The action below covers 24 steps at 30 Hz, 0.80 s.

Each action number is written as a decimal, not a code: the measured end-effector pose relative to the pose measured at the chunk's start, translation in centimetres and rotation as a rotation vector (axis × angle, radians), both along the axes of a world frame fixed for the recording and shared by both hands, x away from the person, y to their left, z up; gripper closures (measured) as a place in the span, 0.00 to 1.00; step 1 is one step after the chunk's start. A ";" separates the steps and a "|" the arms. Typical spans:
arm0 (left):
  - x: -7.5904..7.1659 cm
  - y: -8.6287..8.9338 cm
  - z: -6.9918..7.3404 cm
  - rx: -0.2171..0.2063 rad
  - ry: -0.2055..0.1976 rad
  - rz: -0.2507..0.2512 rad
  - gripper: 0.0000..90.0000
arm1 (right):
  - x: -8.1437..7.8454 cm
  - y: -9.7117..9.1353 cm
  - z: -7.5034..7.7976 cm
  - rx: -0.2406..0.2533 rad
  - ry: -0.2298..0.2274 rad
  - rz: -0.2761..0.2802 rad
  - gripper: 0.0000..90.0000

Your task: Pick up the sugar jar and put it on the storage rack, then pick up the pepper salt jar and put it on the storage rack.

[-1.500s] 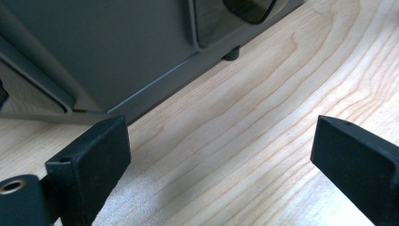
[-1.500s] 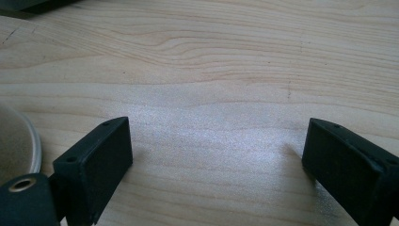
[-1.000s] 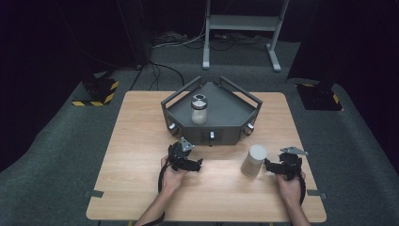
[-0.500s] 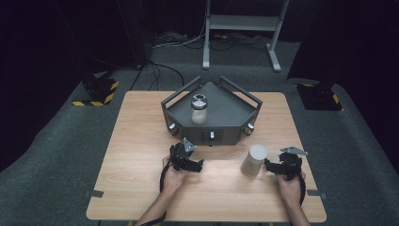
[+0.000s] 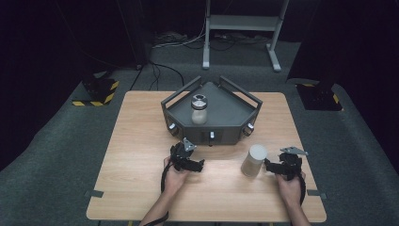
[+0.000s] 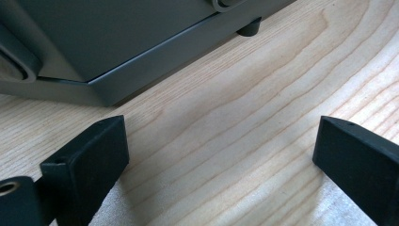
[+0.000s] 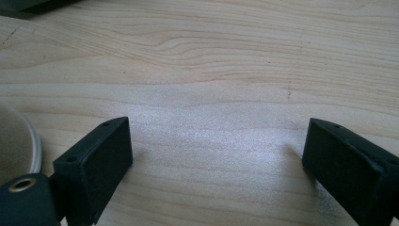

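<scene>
A grey three-cornered device stands at the back middle of the wooden table, with a glass jar with a metal lid upright on its top. A pale cylinder container stands on the table in front of the device's right corner. My left gripper rests low on the table just in front of the device, open, with bare wood between its fingers. My right gripper sits just right of the cylinder, open and holding nothing. The cylinder's edge lies left of my right gripper.
The device's grey base and a small foot lie close ahead of my left gripper. Small knobs line the device's front face. Bare table stretches to the left. Cables and a metal stand sit on the floor behind.
</scene>
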State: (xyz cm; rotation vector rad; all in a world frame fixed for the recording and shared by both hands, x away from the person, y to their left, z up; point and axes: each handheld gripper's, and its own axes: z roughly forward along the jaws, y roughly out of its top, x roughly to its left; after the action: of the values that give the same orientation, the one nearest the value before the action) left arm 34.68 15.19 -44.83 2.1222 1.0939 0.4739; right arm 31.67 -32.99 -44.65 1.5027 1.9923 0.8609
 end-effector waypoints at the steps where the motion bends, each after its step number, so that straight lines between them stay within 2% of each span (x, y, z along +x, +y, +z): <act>1: 0.0 0.0 0.0 0.000 0.000 0.001 0.04 | 0.0 0.0 0.0 0.000 0.000 0.000 0.10; 24: 0.0 -0.3 0.0 -0.003 0.001 0.010 0.03 | 0.0 0.0 0.0 0.000 0.000 0.000 0.10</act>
State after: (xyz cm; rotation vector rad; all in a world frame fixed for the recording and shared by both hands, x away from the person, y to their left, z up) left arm 34.73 14.89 -44.88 2.1154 1.1059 0.4759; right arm 31.66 -32.97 -44.65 1.5026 1.9925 0.8603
